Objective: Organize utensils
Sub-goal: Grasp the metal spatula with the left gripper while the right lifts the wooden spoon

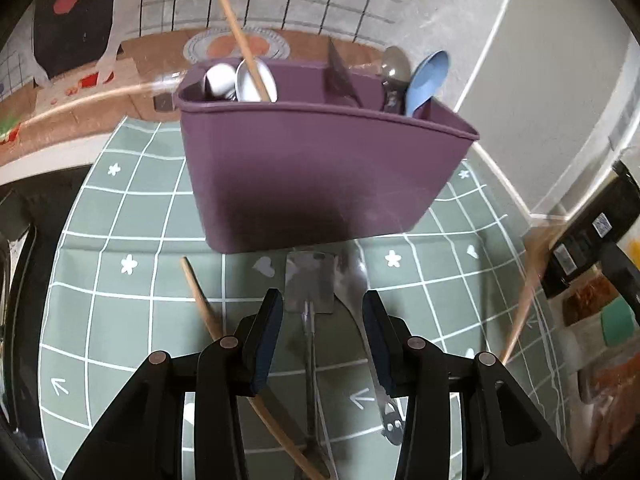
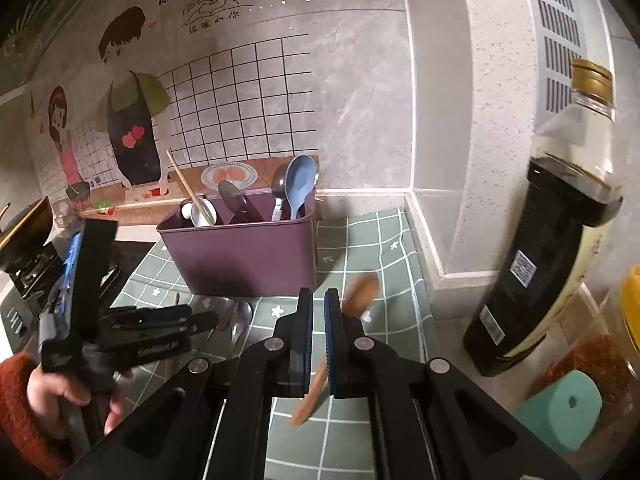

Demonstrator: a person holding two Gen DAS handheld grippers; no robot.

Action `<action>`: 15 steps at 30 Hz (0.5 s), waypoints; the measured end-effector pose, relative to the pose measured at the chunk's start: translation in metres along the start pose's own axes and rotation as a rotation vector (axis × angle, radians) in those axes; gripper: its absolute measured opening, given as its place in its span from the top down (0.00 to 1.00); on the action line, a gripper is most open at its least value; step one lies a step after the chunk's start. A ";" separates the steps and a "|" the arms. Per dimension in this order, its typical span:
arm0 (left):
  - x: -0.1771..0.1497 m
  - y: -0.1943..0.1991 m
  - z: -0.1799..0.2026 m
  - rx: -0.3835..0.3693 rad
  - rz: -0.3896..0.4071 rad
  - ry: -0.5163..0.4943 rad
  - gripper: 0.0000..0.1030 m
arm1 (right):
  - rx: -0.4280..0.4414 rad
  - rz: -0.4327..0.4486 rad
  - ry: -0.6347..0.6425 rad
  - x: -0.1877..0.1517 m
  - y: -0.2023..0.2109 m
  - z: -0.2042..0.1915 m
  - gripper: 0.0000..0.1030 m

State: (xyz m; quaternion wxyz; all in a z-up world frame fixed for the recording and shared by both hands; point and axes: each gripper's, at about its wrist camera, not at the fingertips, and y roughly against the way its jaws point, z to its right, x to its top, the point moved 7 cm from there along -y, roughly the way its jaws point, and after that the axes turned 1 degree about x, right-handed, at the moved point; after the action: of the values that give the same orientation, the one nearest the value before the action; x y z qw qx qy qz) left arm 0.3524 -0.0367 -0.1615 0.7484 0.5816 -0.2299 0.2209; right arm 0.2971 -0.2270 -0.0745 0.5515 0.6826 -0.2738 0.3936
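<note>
A purple utensil caddy (image 1: 320, 168) stands on the green checked mat (image 1: 120, 320); it also shows in the right wrist view (image 2: 244, 256). It holds white spoons (image 1: 240, 80), a chopstick (image 1: 236, 28), a grey spoon (image 1: 395, 70) and a blue spoon (image 1: 426, 80). My left gripper (image 1: 324, 316) is open above a metal spatula (image 1: 310, 284) and a metal spoon (image 1: 360, 300) lying before the caddy, with a wooden utensil (image 1: 200, 300) on the left. My right gripper (image 2: 319, 320) is shut on a wooden spoon (image 2: 360, 292), held above the mat to the caddy's right.
A dark sauce bottle (image 2: 548, 264), a jar with a teal lid (image 2: 560, 408) and a yellow-lidded container (image 2: 632, 300) stand at the right. A stove with a wok (image 2: 24, 232) is at the left. The wall corner (image 2: 416, 196) is behind the caddy.
</note>
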 end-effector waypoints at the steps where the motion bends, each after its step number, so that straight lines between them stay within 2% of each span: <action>1: 0.000 -0.002 -0.002 0.003 -0.009 0.012 0.58 | 0.000 -0.002 -0.004 -0.002 0.001 0.002 0.95; 8: -0.004 -0.010 -0.004 0.009 -0.030 0.010 0.58 | 0.008 -0.068 -0.059 -0.022 -0.008 0.018 0.95; 10: -0.004 -0.014 -0.005 0.013 -0.037 0.005 0.58 | 0.023 -0.087 -0.100 -0.027 -0.013 0.023 0.90; 12: -0.004 -0.017 -0.007 0.022 -0.038 0.003 0.58 | 0.021 -0.107 -0.131 -0.032 -0.018 0.027 0.78; 15: -0.002 -0.021 -0.010 0.042 -0.035 0.004 0.58 | 0.014 -0.119 -0.120 -0.037 -0.021 0.027 0.77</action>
State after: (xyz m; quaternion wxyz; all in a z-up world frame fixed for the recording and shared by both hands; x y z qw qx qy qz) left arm 0.3639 -0.0316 -0.1814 0.7401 0.6009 -0.2135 0.2137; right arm 0.3003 -0.2501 -0.1195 0.5516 0.7240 -0.2626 0.3203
